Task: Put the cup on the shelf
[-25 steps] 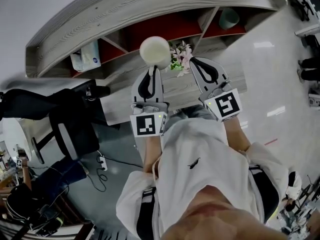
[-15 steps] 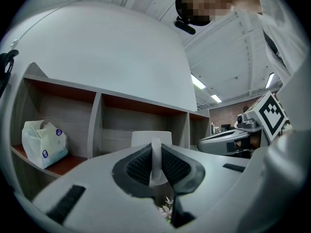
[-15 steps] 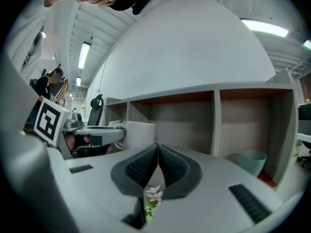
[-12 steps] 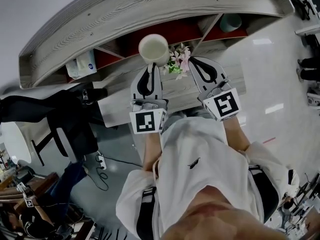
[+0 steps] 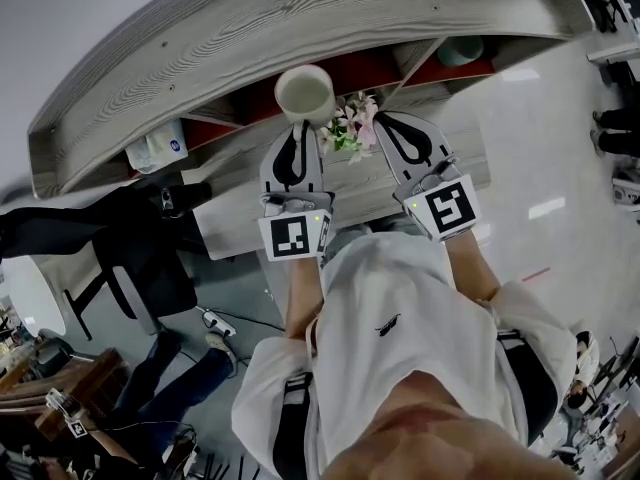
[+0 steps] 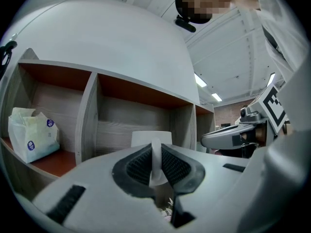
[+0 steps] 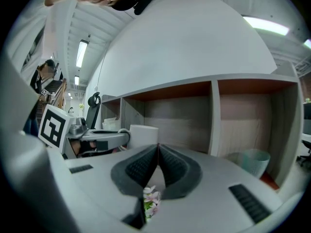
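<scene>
A white cup (image 5: 305,93) hangs in front of the grey wooden shelf (image 5: 250,28), level with its middle compartment (image 6: 141,125). My left gripper (image 5: 302,128) is shut on the cup's near wall, which shows as a thin white strip between the pads (image 6: 141,166); the rest of the cup (image 6: 151,137) stands beyond them. My right gripper (image 5: 388,120) floats just to the right of the cup, shut on nothing, its pads meeting at the tips (image 7: 158,149). From the right gripper view the cup (image 7: 142,134) and the left gripper (image 7: 97,140) sit to the left.
A tissue pack (image 5: 155,148) lies in the left compartment and a teal cup (image 5: 460,48) stands in the right one (image 7: 255,161). Pink flowers (image 5: 350,123) stand on the desk (image 5: 430,183) below the grippers. An office chair (image 5: 140,258) is at the left.
Both grippers and the cup have moved a little closer to the shelf. The grip on the cup is unchanged. A person's legs at lower left have shifted.
</scene>
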`<state>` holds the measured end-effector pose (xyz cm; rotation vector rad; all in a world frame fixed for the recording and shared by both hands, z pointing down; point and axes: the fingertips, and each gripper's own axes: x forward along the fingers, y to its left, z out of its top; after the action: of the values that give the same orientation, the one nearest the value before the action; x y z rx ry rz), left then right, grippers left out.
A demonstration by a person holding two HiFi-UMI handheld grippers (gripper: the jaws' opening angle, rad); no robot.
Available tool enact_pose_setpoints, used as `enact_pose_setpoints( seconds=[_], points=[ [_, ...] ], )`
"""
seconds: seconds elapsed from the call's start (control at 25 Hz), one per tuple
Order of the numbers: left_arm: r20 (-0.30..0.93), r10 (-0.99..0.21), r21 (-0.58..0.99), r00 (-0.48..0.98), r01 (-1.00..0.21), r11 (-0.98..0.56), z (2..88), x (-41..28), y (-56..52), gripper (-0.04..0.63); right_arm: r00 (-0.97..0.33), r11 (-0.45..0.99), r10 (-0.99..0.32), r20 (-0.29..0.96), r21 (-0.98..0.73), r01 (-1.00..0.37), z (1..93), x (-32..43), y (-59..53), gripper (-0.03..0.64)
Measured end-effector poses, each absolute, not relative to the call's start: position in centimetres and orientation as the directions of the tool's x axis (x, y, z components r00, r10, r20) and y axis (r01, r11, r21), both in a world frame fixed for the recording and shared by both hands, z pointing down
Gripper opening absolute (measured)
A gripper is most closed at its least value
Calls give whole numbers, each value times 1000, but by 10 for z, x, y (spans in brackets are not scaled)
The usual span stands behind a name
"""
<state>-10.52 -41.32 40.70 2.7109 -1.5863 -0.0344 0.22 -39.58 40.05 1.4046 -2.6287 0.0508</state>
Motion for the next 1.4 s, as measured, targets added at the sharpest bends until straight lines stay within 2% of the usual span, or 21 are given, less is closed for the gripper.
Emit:
enact_pose_setpoints(
  seconds=[0.68, 1.4],
  points=[
    [-7, -871, 12, 492, -871, -492, 411, -93, -436, 51, -543, 553, -825, 158, 24, -833, 400, 2, -408, 32],
    [60, -871, -13, 487, -873, -488, 428, -86, -461, 51, -542, 550, -827, 153, 18, -835, 401, 2, -418, 32]
  ],
)
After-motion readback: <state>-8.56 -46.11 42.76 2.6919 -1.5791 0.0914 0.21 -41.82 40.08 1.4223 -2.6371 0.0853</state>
